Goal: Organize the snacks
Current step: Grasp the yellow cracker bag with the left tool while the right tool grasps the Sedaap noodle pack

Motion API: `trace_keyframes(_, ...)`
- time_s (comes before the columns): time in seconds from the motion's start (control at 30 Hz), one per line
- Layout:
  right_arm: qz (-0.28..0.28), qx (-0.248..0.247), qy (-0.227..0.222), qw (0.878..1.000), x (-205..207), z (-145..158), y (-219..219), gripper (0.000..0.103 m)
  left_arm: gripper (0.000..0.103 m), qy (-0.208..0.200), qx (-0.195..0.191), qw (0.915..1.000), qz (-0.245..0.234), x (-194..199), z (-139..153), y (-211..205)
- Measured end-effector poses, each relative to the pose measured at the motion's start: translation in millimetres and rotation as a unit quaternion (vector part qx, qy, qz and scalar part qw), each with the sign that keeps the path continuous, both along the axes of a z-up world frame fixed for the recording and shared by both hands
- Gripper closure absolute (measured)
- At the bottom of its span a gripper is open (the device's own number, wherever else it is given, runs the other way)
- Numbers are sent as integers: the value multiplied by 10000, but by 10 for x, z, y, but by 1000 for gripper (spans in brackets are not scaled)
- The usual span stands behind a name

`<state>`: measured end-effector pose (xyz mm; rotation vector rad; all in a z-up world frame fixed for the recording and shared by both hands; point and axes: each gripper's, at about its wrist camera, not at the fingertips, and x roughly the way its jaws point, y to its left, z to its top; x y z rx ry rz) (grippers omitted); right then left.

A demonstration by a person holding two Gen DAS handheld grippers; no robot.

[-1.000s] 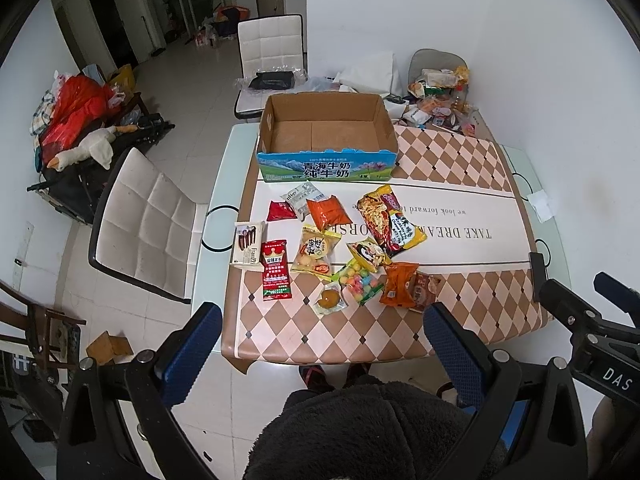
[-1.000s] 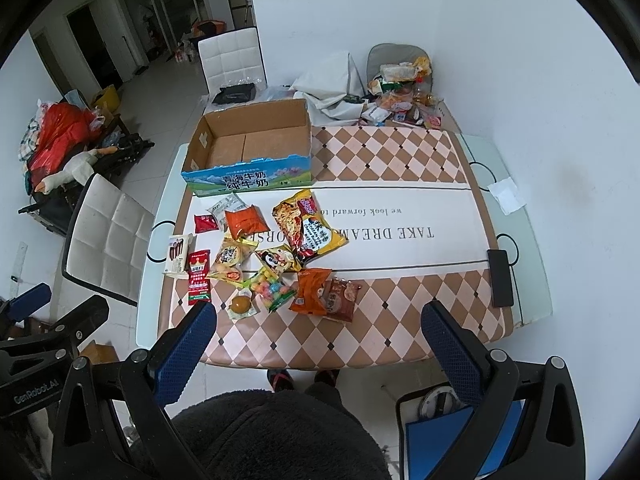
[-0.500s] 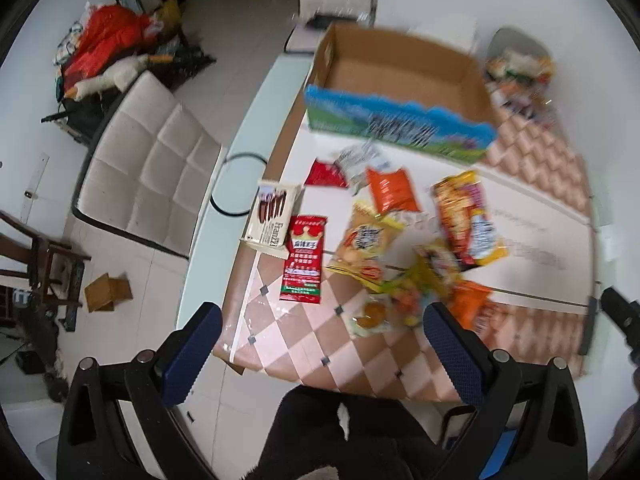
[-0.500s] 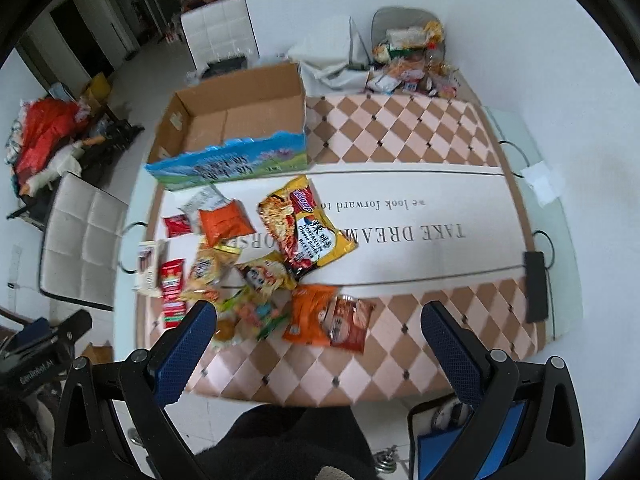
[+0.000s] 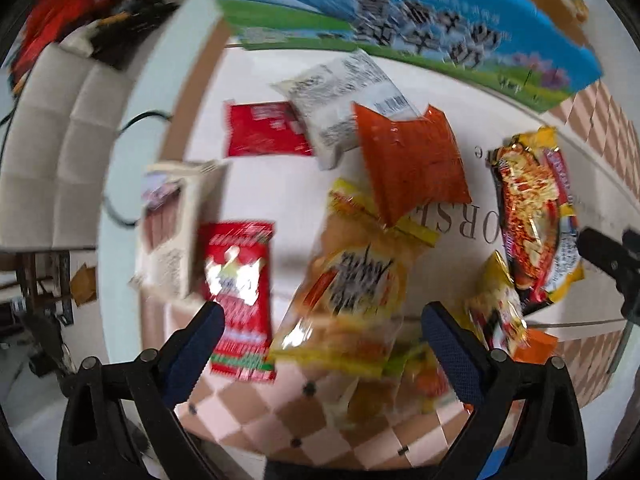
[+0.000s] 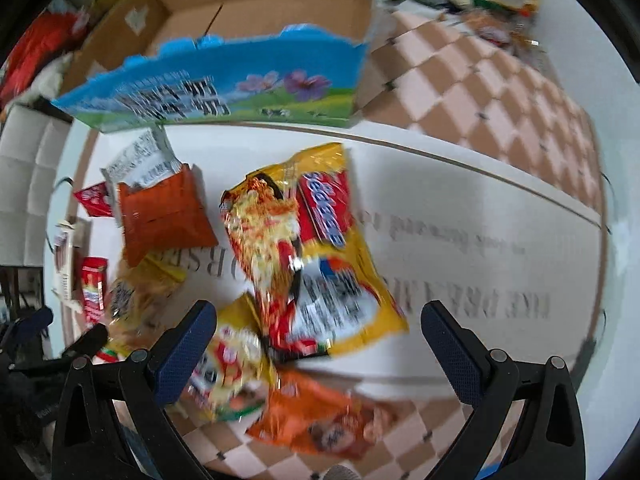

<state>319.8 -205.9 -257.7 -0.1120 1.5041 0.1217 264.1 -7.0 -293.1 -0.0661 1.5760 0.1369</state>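
Observation:
Several snack packs lie on the table in front of an open cardboard box [image 5: 400,24] with a blue and green printed side [image 6: 224,92]. My left gripper [image 5: 320,344] hangs open just above a yellow biscuit pack [image 5: 352,292], with a red sachet [image 5: 240,292] at its left finger. My right gripper [image 6: 320,348] is open over the big yellow noodle bag [image 6: 308,256]; a small yellow pack [image 6: 232,364] and an orange pack [image 6: 320,416] lie under it. An orange pouch [image 5: 408,164] [image 6: 164,212] and a white pack [image 5: 344,100] lie nearer the box.
A white boxed snack [image 5: 168,232] and a small red packet [image 5: 264,128] lie by the table's left edge. A white padded chair [image 5: 52,140] stands left of the table. More clutter [image 6: 492,4] sits at the far right corner.
Both grippers have dropped fast toward the snacks, which now fill the views with motion blur. The left went toward the biscuit pack, the right toward the noodle bag. Both stay open.

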Motion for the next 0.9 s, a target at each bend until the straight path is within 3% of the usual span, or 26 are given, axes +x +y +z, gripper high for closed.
trace_keyframes(0.3, 745, -162, 922, 9928, 350, -796, 267, 0, 3, 462, 104, 9970, -609, 149, -529, -184)
trace_keyframes(0.37, 753, -182, 1104, 9909, 354, -944, 289, 0, 9, 507, 165, 9967, -620, 155, -591, -204)
trace_keyframes(0.4, 662, -192, 1184, 9906, 354, -1004, 271, 3, 16, 531, 128, 9969, -557, 154, -615, -187)
trace_keyframes(0.63, -572, -6, 1346, 9893, 344, -1101, -175, 12, 17, 587, -32, 9979, 276, 164, -685, 171)
trace_keyframes(0.83, -808, 155, 1407, 9866, 324, -1101, -320, 11, 17, 722, 38, 9974, 48, 175, -709, 43)
trace_keyframes(0.87, -785, 135, 1428, 9866, 318, -1121, -298, 11, 18, 684, 27, 9977, 20, 163, -727, 16)
trace_keyframes(0.9, -763, 106, 1432, 9867, 308, -1156, -264, 11, 29, 681, 18, 9977, 29, 153, -744, -5)
